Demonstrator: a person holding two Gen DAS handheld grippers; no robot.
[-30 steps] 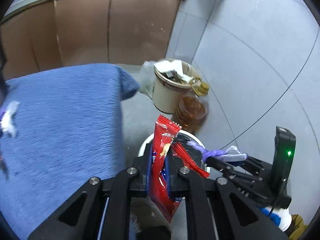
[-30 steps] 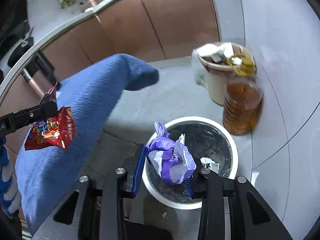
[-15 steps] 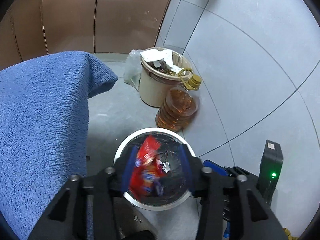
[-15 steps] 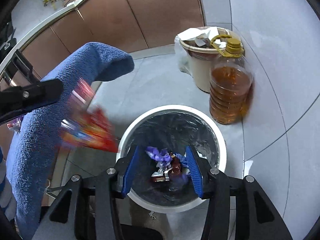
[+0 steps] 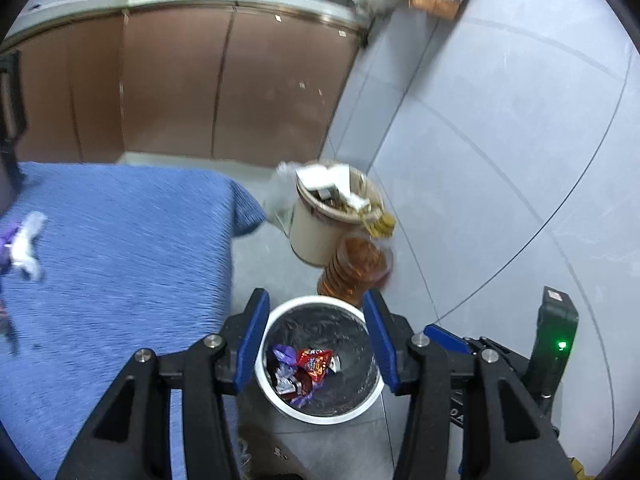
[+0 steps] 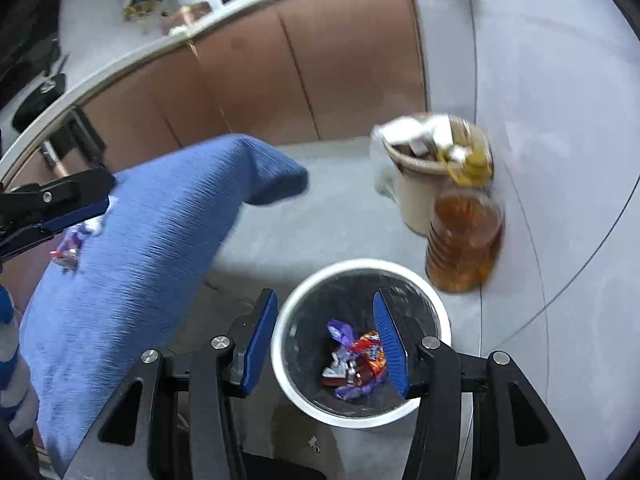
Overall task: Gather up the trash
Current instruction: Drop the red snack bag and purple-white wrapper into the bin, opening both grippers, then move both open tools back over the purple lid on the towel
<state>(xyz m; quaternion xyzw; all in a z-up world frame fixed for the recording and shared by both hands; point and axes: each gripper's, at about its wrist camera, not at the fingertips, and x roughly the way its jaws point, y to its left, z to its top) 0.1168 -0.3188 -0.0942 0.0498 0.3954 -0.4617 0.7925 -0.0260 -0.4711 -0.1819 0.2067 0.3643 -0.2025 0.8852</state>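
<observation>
A white-rimmed trash bin [image 5: 276, 322] [image 6: 296, 292] stands on the grey floor below both grippers. Inside lie a red snack wrapper [image 5: 316, 362] [image 6: 370, 354] and a purple wrapper [image 5: 283, 354] [image 6: 340, 332]. My left gripper [image 5: 317, 344] is open and empty above the bin. My right gripper [image 6: 327, 342] is open and empty above the bin too; it also shows in the left wrist view [image 5: 448, 340]. More wrappers lie on the blue cloth [image 5: 112, 248] [image 6: 140, 248]: a white and purple one [image 5: 24, 240] and a small purple one [image 6: 70, 246].
A beige bin full of paper [image 5: 324, 216] [image 6: 424, 176] and a bottle of amber oil [image 5: 356, 268] [image 6: 464, 240] stand behind the trash bin by the grey wall. Brown cabinets [image 5: 180, 80] run along the back.
Both grippers opened and dropped their wrappers: the red one from the left, the purple one from the right. Both now lie in the bin. Both grippers have tilted upward.
</observation>
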